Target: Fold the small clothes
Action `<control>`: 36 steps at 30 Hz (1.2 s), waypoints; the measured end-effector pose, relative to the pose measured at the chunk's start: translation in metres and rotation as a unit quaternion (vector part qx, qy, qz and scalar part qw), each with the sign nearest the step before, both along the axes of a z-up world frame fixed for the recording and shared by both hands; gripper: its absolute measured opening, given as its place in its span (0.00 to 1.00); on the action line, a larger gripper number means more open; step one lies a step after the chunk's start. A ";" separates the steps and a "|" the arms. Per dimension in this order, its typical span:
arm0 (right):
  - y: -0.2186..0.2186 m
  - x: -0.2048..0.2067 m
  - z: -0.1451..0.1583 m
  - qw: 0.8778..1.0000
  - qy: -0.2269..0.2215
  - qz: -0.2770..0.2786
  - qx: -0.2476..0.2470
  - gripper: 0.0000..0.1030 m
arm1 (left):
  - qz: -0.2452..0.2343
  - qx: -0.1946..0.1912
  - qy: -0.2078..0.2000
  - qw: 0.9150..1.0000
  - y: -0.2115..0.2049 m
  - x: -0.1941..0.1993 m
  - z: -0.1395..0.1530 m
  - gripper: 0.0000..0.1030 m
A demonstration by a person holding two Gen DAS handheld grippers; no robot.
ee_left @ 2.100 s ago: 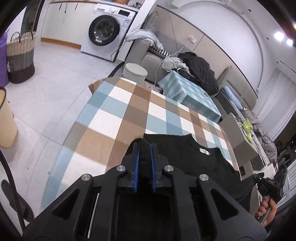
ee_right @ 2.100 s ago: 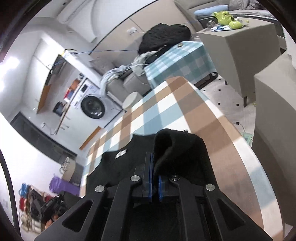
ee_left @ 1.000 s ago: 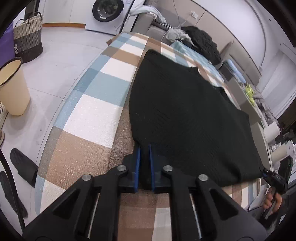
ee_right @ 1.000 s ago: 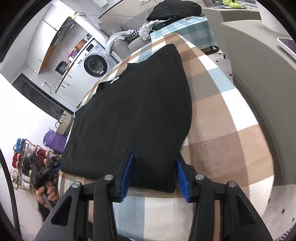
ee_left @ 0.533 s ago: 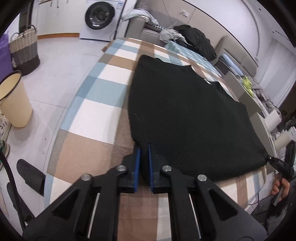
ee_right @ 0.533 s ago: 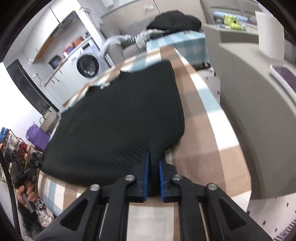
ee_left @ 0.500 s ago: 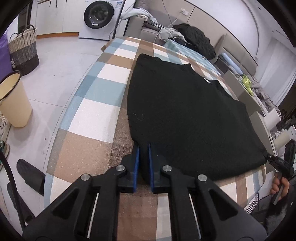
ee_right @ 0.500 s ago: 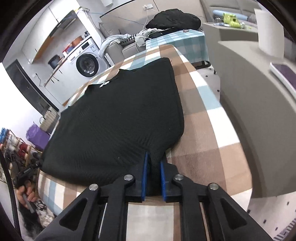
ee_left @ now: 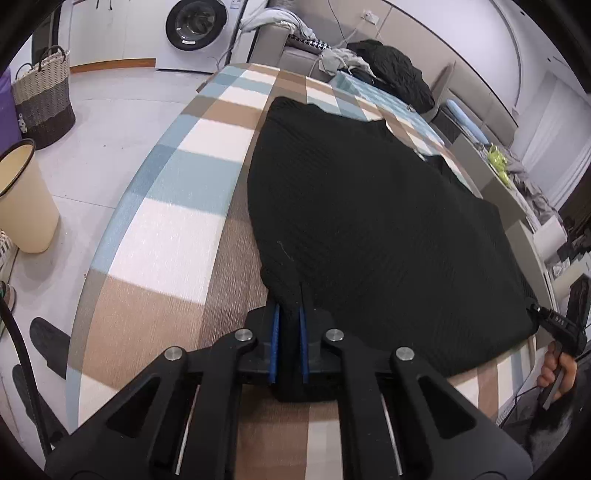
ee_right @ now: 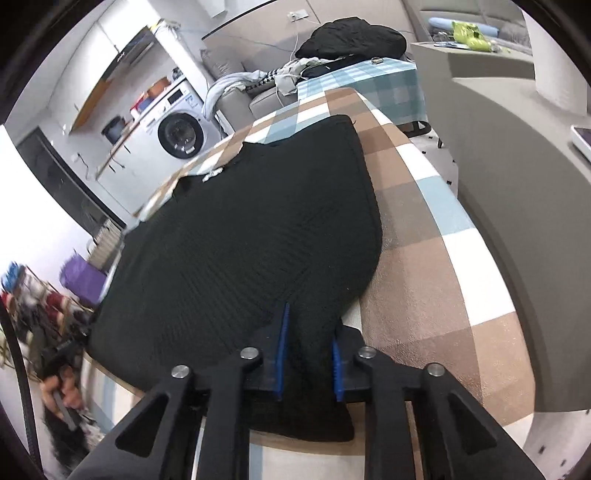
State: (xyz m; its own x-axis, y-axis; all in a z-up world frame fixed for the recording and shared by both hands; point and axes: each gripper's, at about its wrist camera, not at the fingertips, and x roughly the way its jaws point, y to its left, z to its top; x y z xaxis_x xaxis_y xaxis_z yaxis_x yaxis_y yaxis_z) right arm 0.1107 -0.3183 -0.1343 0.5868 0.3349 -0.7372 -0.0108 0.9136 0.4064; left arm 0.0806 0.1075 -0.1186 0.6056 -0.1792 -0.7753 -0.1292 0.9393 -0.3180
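You are working over the table [ee_left: 177,206], whose brown, blue and white checked cover is filling most of both wrist views. The black knit sweater [ee_left: 369,206] is lying flat on it, taking up the middle and reaching close to the near edge. Beyond the far end, a grey sofa [ee_left: 273,44] is carrying a heap of clothes, and a washing machine [ee_left: 195,26] is standing against the wall. On the floor to your left, a wicker basket [ee_left: 44,96] and a cream bin [ee_left: 22,199] are standing well clear of the table. Nothing is lying across the sweater or blocking your reach.

You are angling both grippers steeply down at the near hem. Your left gripper [ee_left: 288,317] is clamping the sweater's left hem corner, with a ridge of cloth rising between the blue pads. Your right gripper [ee_right: 308,354] is straddling the right hem corner: its jaws have just been closing and the cloth is sitting between them, yet the pads are standing apart. In the left view your right hand [ee_left: 557,369] is showing at the table's far corner.

The sweater's long axis is running away from you, hem nearest, with the neckline and its white label [ee_right: 212,175] pointing toward the sofa.
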 end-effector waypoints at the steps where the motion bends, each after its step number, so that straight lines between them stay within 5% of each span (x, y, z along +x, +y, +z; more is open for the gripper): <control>1: 0.000 -0.002 0.000 1.000 0.002 0.000 -0.001 0.13 | -0.002 -0.001 0.002 1.000 0.000 -0.002 0.000 0.05; 11: -0.004 -0.035 0.000 0.999 0.029 0.017 -0.015 0.13 | -0.009 0.005 0.016 1.000 -0.003 -0.048 0.003 0.06; 16: -0.012 -0.026 0.011 1.000 0.019 0.005 -0.010 0.32 | 0.018 -0.006 0.010 1.000 0.016 -0.043 0.014 0.17; 18: -0.014 -0.014 0.020 1.000 0.004 -0.001 -0.012 0.39 | 0.027 -0.005 0.001 1.000 0.024 -0.033 0.022 0.19; 23: -0.022 0.030 0.034 1.000 -0.004 -0.025 -0.017 0.44 | 0.032 -0.003 -0.027 0.999 0.032 0.011 0.041 0.55; 36: -0.038 0.134 0.029 0.998 0.010 -0.053 -0.008 0.50 | 0.020 0.016 0.024 0.999 0.035 0.158 0.021 0.56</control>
